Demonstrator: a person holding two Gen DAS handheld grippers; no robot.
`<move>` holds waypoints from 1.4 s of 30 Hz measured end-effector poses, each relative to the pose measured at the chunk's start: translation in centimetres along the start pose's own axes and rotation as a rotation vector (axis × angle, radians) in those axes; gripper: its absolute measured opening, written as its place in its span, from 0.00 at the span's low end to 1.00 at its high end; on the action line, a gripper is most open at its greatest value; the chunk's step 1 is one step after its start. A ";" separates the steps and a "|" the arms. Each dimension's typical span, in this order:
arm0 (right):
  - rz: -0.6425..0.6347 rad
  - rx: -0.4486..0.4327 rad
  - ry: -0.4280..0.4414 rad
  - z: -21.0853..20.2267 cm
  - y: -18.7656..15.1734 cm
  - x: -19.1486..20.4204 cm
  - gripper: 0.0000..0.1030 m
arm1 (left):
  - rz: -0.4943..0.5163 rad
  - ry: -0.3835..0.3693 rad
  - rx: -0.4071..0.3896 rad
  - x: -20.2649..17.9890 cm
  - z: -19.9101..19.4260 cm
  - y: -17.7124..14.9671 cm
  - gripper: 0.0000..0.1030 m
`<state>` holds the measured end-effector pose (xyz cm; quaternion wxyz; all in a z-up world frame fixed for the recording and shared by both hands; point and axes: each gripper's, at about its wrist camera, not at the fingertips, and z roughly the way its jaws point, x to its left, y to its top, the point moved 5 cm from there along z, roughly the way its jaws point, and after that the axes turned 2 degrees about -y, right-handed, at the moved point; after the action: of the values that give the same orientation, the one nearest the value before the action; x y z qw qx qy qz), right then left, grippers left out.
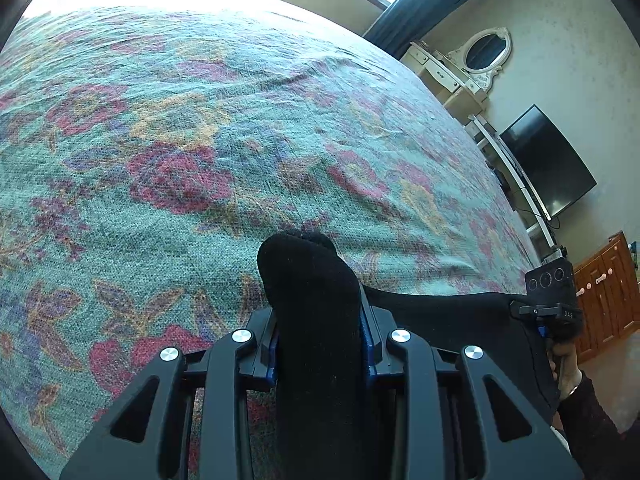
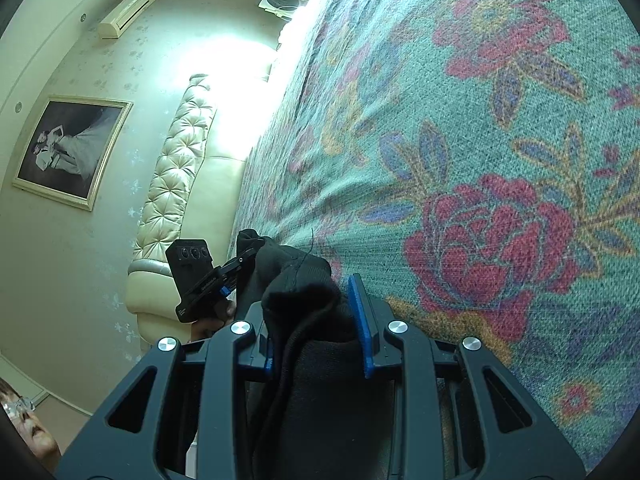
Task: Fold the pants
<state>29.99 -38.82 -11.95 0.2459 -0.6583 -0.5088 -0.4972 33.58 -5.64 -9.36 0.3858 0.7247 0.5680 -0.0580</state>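
The pants are black cloth. My left gripper is shut on a thick bunch of them, held above the floral bedspread. The cloth stretches right toward my right gripper, seen at the right edge. In the right wrist view, my right gripper is shut on another bunch of the black pants, with one blue pad showing beside the cloth. The left gripper shows at the left there, holding the same cloth. The rest of the pants hangs hidden below both grippers.
The bedspread covers a large bed. A dresser with an oval mirror, a dark TV and a wooden cabinet stand at the right. A tufted headboard and a framed picture are on the other side.
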 end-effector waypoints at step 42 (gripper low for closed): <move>-0.005 -0.101 0.006 -6.2 -6.3 1.1 0.71 | -0.065 -0.160 -0.001 0.9 -5.5 -6.2 0.69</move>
<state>21.70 -41.26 -9.70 0.2128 -0.6671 -0.4840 -0.5248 26.61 -1.13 -9.08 0.4280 0.6989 0.5585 -0.1280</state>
